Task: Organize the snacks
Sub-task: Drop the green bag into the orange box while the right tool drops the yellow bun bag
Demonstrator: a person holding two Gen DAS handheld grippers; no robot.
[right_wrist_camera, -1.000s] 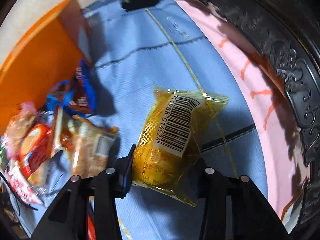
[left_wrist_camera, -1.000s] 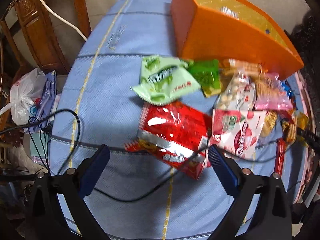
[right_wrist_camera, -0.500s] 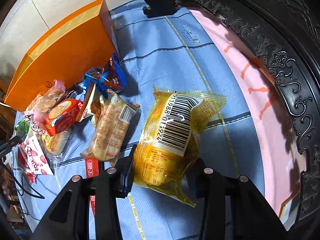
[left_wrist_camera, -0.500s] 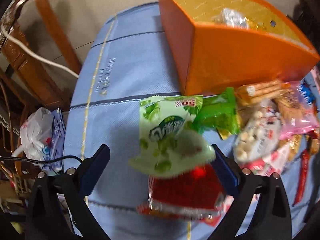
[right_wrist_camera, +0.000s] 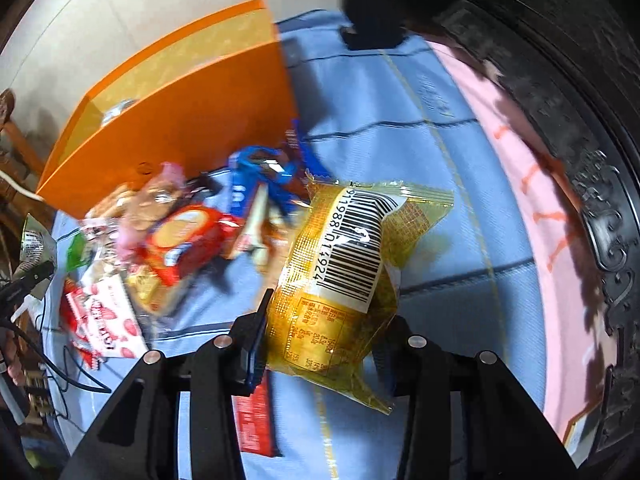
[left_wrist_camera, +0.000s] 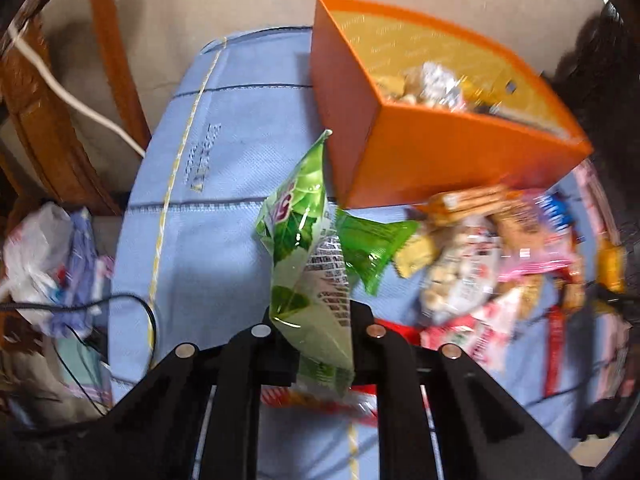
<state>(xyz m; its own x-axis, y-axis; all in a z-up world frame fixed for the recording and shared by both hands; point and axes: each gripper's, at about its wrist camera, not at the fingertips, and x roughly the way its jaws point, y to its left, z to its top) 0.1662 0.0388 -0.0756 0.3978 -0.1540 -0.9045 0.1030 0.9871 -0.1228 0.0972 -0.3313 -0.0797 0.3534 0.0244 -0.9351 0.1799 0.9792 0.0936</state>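
In the left wrist view my left gripper (left_wrist_camera: 318, 332) is shut on a light green snack bag (left_wrist_camera: 310, 264), which stands up edge-on, lifted off the blue cloth. Beyond it rises the orange box (left_wrist_camera: 440, 160) with several wrapped snacks inside. In the right wrist view my right gripper (right_wrist_camera: 324, 328) is shut on a yellow packet with a barcode label (right_wrist_camera: 352, 264), held above the cloth. The orange box (right_wrist_camera: 180, 128) stands at the upper left there, with a heap of loose snacks (right_wrist_camera: 180, 240) in front of it.
A snack heap (left_wrist_camera: 480, 264) lies right of the green bag, a red packet (left_wrist_camera: 360, 400) under my left gripper. A black cable (left_wrist_camera: 120, 304) crosses the blue cloth (left_wrist_camera: 224, 240). Wooden chair (left_wrist_camera: 48, 120) and plastic bag (left_wrist_camera: 40, 248) at left. A dark carved frame (right_wrist_camera: 600, 160) and pink cloth (right_wrist_camera: 540, 220) border the right.
My left gripper went from wide open to shut on the green bag and lifted it edge-on, closer to the orange box. My right gripper rose with the yellow packet.
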